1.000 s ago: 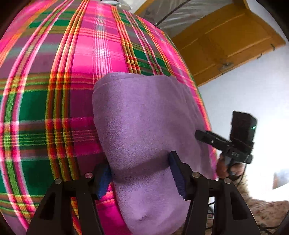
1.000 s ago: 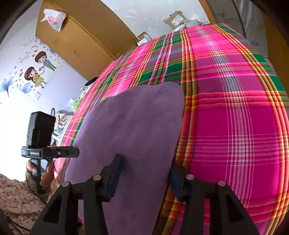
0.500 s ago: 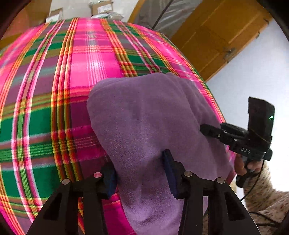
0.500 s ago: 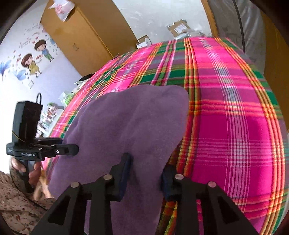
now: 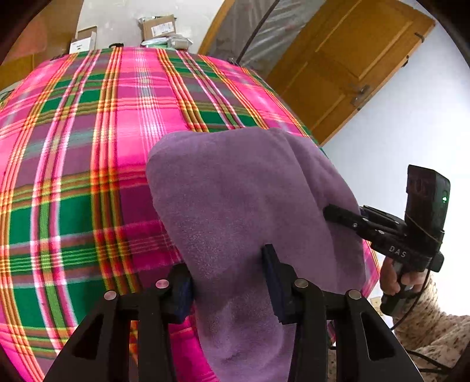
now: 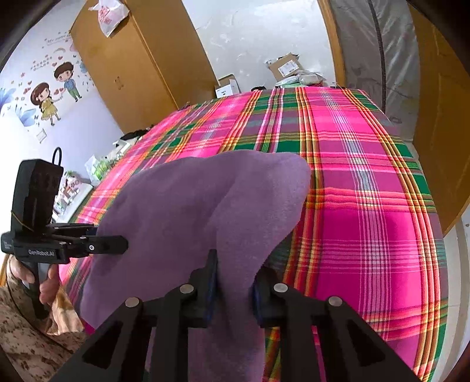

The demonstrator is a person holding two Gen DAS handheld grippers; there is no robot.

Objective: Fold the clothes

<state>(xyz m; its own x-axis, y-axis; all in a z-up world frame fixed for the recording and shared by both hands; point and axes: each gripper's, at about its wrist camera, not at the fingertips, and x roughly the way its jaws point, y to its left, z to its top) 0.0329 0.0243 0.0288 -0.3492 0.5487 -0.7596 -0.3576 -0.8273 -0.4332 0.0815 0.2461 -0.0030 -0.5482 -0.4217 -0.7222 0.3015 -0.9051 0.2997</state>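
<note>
A purple fleece cloth (image 5: 235, 191) lies on a pink and green plaid blanket (image 5: 73, 176), its near end hanging over the bed's edge. My left gripper (image 5: 229, 282) straddles that near end. Its jaws are closing, and both pads touch the cloth bunched between them. In the right wrist view the same cloth (image 6: 191, 205) rises in a ridge from my right gripper (image 6: 233, 282). Those jaws are closing too, pinching a narrow fold. The right gripper's tip (image 5: 332, 211) also shows sunk in the cloth's right edge, and the left gripper's tip (image 6: 117, 244) at its left edge.
The plaid blanket (image 6: 367, 205) covers the whole bed. Cardboard boxes (image 5: 158, 26) stand past its far end. A wooden door (image 5: 352, 58) is on the right and a wardrobe (image 6: 132, 73) on the left. A person's hand (image 5: 393, 279) in a patterned sleeve holds each gripper.
Both pairs of jaws have narrowed onto the cloth, the right far more. The right gripper has risen and drawn the cloth into a ridge. Both views have tilted up toward the room.
</note>
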